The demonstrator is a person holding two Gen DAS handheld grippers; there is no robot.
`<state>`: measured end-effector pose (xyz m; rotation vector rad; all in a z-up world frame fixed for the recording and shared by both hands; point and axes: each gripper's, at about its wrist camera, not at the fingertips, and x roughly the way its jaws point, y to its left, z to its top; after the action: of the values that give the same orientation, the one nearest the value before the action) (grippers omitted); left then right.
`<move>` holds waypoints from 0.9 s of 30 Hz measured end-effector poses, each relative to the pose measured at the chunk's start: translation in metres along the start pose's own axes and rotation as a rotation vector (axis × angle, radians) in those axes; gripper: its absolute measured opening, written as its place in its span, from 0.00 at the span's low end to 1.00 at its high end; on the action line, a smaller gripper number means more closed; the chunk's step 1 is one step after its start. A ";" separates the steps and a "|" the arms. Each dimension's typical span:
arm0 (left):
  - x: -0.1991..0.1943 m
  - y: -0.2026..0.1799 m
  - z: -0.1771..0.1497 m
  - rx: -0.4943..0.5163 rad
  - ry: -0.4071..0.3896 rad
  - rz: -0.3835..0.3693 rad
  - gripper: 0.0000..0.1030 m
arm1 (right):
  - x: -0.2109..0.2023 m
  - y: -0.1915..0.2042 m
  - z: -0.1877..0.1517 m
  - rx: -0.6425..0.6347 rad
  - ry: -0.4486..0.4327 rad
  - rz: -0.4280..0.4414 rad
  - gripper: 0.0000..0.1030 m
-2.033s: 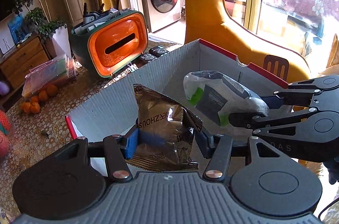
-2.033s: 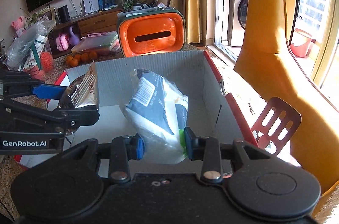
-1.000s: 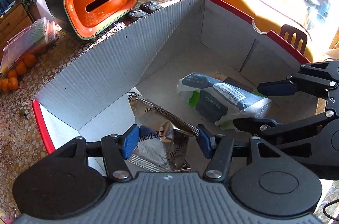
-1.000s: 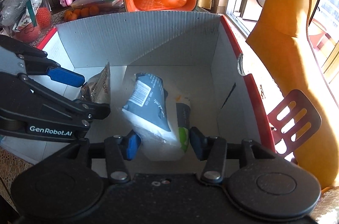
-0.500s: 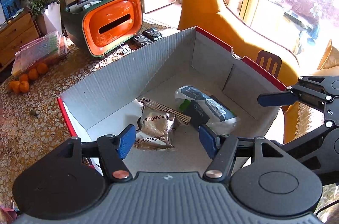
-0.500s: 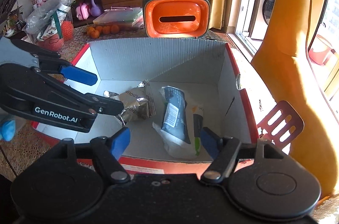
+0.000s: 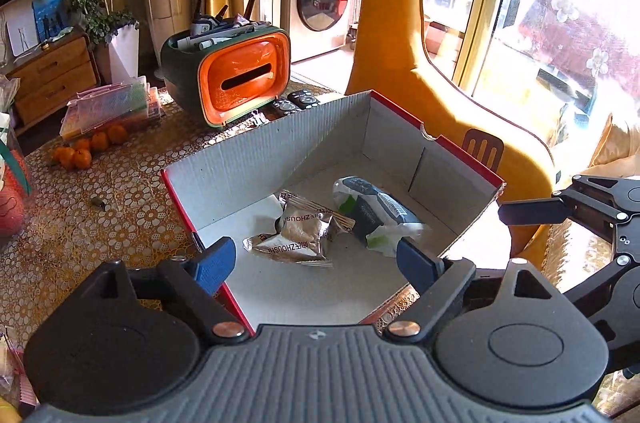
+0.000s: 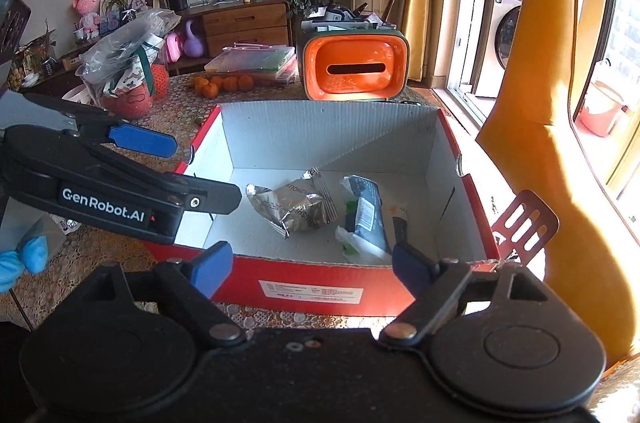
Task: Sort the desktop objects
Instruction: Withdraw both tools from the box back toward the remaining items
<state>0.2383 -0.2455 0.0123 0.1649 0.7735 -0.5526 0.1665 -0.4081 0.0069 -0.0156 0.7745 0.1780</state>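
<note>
— What's in the box from where you sit?

— I'm looking down into the red cardboard box (image 7: 456, 151) with its grey corrugated walls. Two things lie on its floor: the silver snack packet (image 7: 298, 235), crumpled, and just to its right the grey-and-white pouch (image 7: 374, 211) with green on it. In my right wrist view they lie side by side, near touching, packet (image 8: 294, 205) on the left and pouch (image 8: 366, 217) on the right. The box (image 8: 316, 283) sits on the lace-patterned table (image 7: 100, 219).

— Other containers?

— Behind the box stands the orange-faced organiser (image 7: 242, 79) with a green shell; pens and a brush stick up out of its top. Left of it there's a stack of clear plastic cases (image 7: 112, 107), with a few oranges (image 7: 86, 149) loose on the table beside them.

— And your grippers?

— Both are angled down at the box from its near side. My left gripper (image 7: 316, 261) has just been opening; its blue pads stand wide apart with nothing between them, the packet lying free below. My right gripper (image 8: 312, 269) has likewise just been opening, its pads spread wide and gripping nothing, the pouch loose on the box floor beyond them. In my right view the left gripper (image 8: 192, 171) reaches in from the left above the box's rim.
</note>
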 end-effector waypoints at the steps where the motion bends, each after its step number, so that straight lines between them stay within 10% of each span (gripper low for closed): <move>1: -0.005 0.001 -0.002 -0.009 -0.007 -0.003 0.86 | -0.003 0.004 -0.001 0.001 -0.002 -0.001 0.87; 4: -0.021 0.006 -0.010 -0.030 -0.021 -0.017 1.00 | -0.011 0.015 -0.005 0.007 -0.011 0.000 0.88; 27: -0.136 0.083 -0.116 -0.133 -0.154 0.159 1.00 | -0.040 0.147 -0.044 0.025 -0.112 0.001 0.98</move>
<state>0.1316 -0.0800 0.0211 0.0598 0.6386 -0.3573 0.0840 -0.2730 0.0111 0.0182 0.6648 0.1687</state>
